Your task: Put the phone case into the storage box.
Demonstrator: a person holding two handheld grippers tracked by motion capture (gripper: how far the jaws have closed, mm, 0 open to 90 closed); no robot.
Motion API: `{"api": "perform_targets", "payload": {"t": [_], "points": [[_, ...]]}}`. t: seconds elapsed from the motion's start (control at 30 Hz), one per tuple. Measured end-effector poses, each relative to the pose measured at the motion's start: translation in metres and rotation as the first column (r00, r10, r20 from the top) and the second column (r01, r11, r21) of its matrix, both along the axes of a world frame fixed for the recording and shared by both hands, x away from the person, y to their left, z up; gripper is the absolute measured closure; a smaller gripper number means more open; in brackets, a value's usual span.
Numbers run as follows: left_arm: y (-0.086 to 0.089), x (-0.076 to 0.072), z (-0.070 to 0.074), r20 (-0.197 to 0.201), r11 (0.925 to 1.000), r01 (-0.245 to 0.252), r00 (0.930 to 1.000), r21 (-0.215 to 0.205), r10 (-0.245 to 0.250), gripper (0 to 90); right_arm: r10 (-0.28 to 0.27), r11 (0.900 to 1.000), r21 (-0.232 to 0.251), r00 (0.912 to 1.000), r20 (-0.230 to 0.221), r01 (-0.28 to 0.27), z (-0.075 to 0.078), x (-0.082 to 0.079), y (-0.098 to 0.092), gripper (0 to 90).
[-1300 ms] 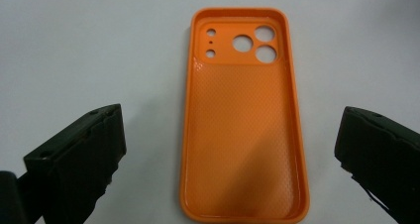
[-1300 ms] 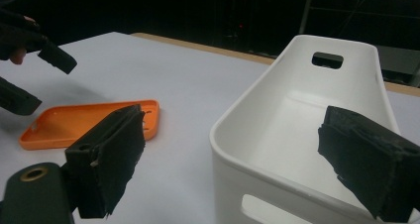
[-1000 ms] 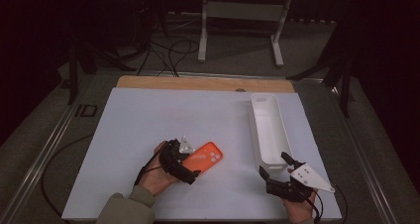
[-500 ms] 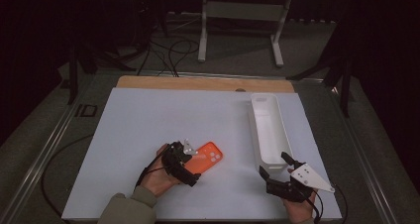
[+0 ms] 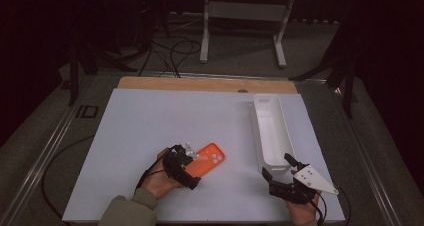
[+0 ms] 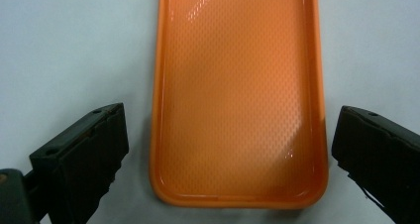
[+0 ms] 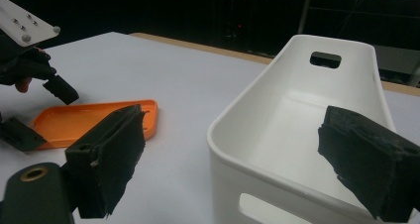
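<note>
The orange phone case [image 6: 238, 92] lies flat on the white table [image 5: 150, 121], open side up, near the front edge & left of the white bin [image 5: 271, 131], well apart from it. The step in hand looks like a pinch across the case's short end w/ the left gripper [image 6: 225, 159]: its jaws stand spread wide, one either side of the case's near end, not touching the rims yet, nothing held. To do it well: drop low enough that the pads meet the thin side walls rather than ride over them, keep the case centred between the jaws so both sides touch at once, & close gently, since the soft shell will prob. flex or pop out if squeezed hard or off-centre. A grip nearer the corner-free middle of the sides would hold steadier than right at the rounded end. In the high view the left gripper [image 5: 181, 165] sits over the case's near-left end, hand behind it, wrist angled so the jaws point up-right along the case. The right gripper [image 5: 280, 173] waits at the bin's near end, jaws also parted & empty, one each side of the bin's end wall [image 7: 277, 154] in the right gripper view; hand low at the table's front edge, approx. level.
</note>
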State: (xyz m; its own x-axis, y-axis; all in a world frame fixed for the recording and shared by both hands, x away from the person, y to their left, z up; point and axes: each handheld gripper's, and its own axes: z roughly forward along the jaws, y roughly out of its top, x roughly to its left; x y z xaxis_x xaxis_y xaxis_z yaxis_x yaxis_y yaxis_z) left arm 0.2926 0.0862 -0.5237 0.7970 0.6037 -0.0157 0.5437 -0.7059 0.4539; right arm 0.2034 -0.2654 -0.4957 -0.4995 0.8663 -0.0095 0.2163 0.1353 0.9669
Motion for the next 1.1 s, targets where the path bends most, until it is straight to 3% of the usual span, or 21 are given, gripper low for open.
{"api": "perform_targets", "payload": {"t": [0.47, 0.83, 1.1], "points": [[0.001, 0.001, -0.002, -0.015, 0.9999, -0.001, 0.9999, 0.011, 0.002, 5.0, 0.001, 1.0, 0.0, 1.0, -0.002, -0.001, 0.0, 0.0, 0.001, 10.1], [-0.004, 0.005, 0.003, -0.036, 0.9987, 0.032, 0.9989, 0.04, -0.031, 15.8, 0.001, 1.0, -0.002, 1.0, -0.005, -0.001, 0.0, 0.0, 0.001, 10.1], [-0.009, 0.007, 0.005, -0.064, 0.9968, 0.023, 0.9978, 0.076, -0.018, 16.2, 0.0, 1.0, -0.003, 1.0, -0.006, 0.0, 0.0, 0.001, 0.001, 10.1]]}}
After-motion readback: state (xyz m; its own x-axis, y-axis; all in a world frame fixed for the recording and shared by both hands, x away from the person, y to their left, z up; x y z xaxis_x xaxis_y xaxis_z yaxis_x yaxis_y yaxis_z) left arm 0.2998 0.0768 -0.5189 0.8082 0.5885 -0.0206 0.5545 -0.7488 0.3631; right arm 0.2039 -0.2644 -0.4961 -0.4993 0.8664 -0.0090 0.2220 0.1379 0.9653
